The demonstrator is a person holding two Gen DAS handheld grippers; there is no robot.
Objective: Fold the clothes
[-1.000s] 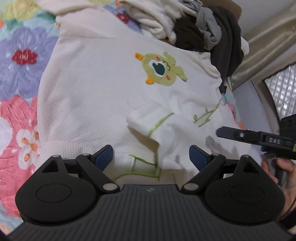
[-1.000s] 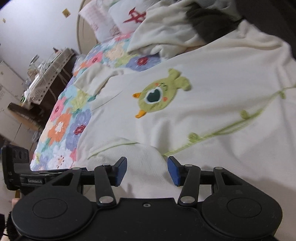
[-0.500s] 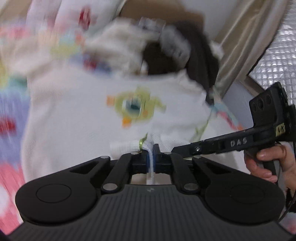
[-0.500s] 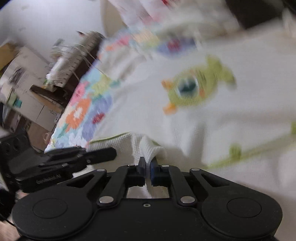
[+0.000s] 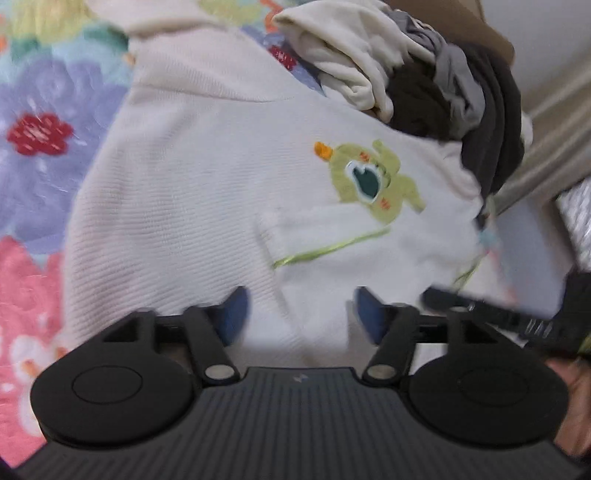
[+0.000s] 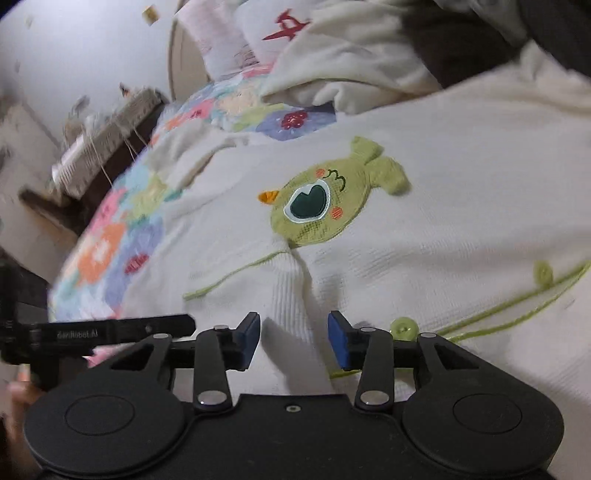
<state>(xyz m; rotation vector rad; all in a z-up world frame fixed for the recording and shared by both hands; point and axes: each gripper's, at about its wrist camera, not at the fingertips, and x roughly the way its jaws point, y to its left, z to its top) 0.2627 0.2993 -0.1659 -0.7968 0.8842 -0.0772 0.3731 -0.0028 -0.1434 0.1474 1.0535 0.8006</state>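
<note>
A cream knit garment (image 5: 192,192) with a green cartoon patch (image 5: 373,181) lies flat on the bed. A sleeve with green trim (image 5: 332,251) lies folded over its body, its cuff just below the patch. My left gripper (image 5: 299,314) is open and empty just above the near part of the sleeve. In the right wrist view the same garment (image 6: 461,177), patch (image 6: 325,203) and folded sleeve (image 6: 291,288) show. My right gripper (image 6: 293,336) is open and empty over the sleeve. Each gripper's finger shows at the other view's edge.
A floral quilt (image 5: 37,155) covers the bed. A pile of cream, grey and dark clothes (image 5: 424,81) sits beyond the garment. A pillow with a red mark (image 6: 273,29) lies at the headboard. A cluttered side table (image 6: 92,155) stands left of the bed.
Both grippers were open, shut on the sleeve half a second ago and carried it over the body. Now both have opened and let it go; it lies folded below the patch.
</note>
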